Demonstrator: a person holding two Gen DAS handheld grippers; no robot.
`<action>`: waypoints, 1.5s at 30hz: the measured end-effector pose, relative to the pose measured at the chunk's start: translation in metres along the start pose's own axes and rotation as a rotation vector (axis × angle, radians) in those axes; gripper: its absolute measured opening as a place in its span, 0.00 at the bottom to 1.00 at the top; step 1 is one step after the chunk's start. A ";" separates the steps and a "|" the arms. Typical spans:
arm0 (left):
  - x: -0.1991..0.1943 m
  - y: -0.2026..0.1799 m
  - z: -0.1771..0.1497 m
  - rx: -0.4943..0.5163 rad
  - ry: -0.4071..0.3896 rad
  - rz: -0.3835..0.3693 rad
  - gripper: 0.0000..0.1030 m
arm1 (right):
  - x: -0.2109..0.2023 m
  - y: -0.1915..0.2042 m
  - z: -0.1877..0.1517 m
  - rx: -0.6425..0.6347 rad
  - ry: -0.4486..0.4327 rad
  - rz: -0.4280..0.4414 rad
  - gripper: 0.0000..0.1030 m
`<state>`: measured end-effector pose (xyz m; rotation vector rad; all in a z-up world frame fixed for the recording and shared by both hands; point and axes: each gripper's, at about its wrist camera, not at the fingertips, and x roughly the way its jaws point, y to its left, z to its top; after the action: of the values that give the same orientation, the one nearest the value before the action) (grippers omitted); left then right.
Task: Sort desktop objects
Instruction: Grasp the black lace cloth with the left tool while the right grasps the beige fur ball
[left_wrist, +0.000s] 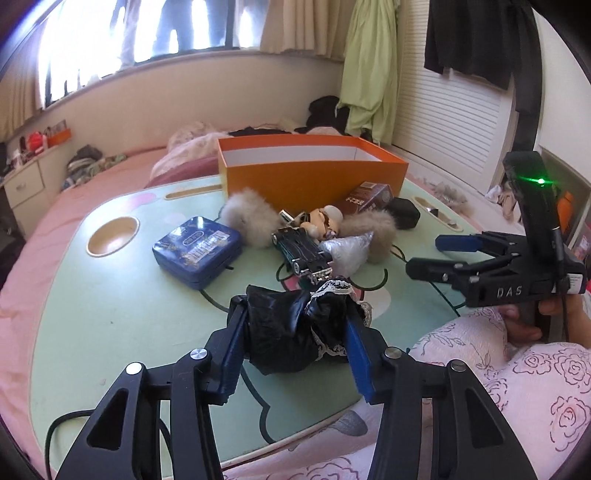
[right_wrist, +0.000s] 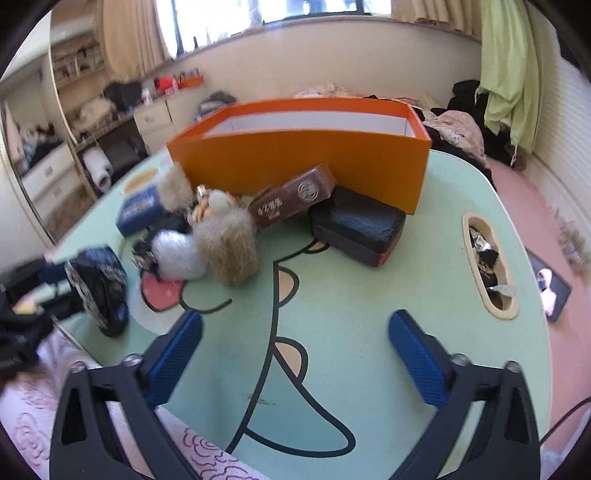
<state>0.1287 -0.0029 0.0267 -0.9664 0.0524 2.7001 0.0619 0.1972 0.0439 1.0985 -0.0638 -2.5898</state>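
Observation:
My left gripper (left_wrist: 295, 325) is shut on a black satin bundle with white lace trim (left_wrist: 291, 328), held just above the green table (left_wrist: 122, 325); the bundle also shows in the right wrist view (right_wrist: 99, 288). My right gripper (right_wrist: 295, 347) is open and empty over the table's near right part; it shows in the left wrist view (left_wrist: 432, 254). An open orange box (left_wrist: 310, 170) stands at the table's far side. In front of it lie a blue tin (left_wrist: 197, 254), fur pieces (left_wrist: 247, 218), a small doll (left_wrist: 321, 221), a black toy car (left_wrist: 303, 251), a silver pouch (left_wrist: 347, 251), a brown carton (left_wrist: 369, 195) and a black case (right_wrist: 356, 225).
The green table rests on a pink bed (left_wrist: 22, 266). It has a round cup recess (left_wrist: 112, 236) at the left and a slot holding small items (right_wrist: 487, 266) at the right. A rose-patterned pink cloth (left_wrist: 517, 369) lies at the near edge.

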 end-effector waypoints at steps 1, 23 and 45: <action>0.002 0.001 0.000 -0.005 0.006 -0.001 0.47 | -0.001 0.001 0.001 0.003 -0.005 0.007 0.83; 0.003 0.003 -0.004 -0.023 0.013 -0.013 0.49 | 0.003 0.050 0.027 -0.165 -0.061 0.022 0.22; -0.030 0.001 0.034 -0.051 -0.139 -0.015 0.37 | -0.039 0.045 0.031 -0.143 -0.264 -0.032 0.22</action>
<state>0.1294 -0.0069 0.0723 -0.7866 -0.0507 2.7591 0.0779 0.1642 0.0996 0.7093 0.0777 -2.7045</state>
